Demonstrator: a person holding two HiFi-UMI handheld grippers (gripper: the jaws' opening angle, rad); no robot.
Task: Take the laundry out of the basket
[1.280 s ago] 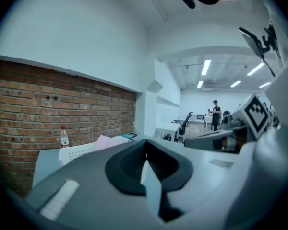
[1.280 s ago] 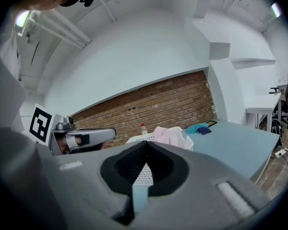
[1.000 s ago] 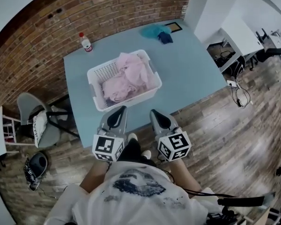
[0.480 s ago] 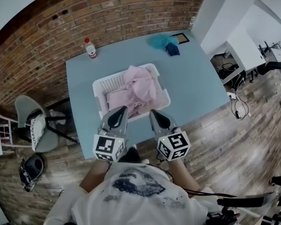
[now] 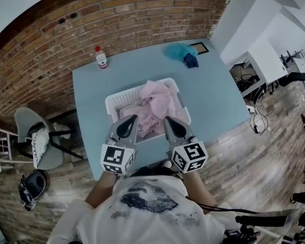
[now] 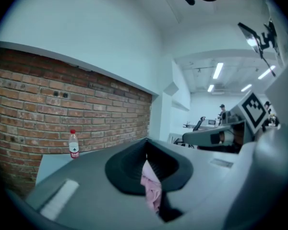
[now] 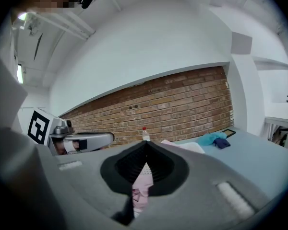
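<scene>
Both grippers have closed in on the table since a second ago, and the basket now sits just beyond their tips where before a strip of bare tabletop lay between. The left gripper (image 5: 128, 121) and the right gripper (image 5: 169, 121) are both clenched with nothing in them. Each gripper view shows the jaws meeting at the tip, with only a sliver of pink cloth visible past them, lying beyond rather than pinched.

The pink crumpled laundry (image 5: 153, 103) fills the white slatted plastic basket (image 5: 112, 104), heaped highest toward its far right corner, where a fold rises above the rim. It looks like light, limp fabric. It should sag and trail when lifted and may drag neighbouring pieces up with it. The raised fold is probably the best place to pinch, since it stands clear of the basket wall. The jaws must open first, and a shallow bite on thin cloth could slip.

The basket rests on the pale blue rectangular table (image 5: 89, 93), near its close edge. At the far left corner stands a small clear plastic bottle with a red cap (image 5: 101, 58). At the far right lie a teal bunched cloth (image 5: 177, 50), a dark blue cloth (image 5: 191, 61) and a flat black-framed object (image 5: 200, 48). All are well apart from the basket, so nothing blocks the reach. A grey chair (image 5: 35, 131) stands on the floor to the left.
</scene>
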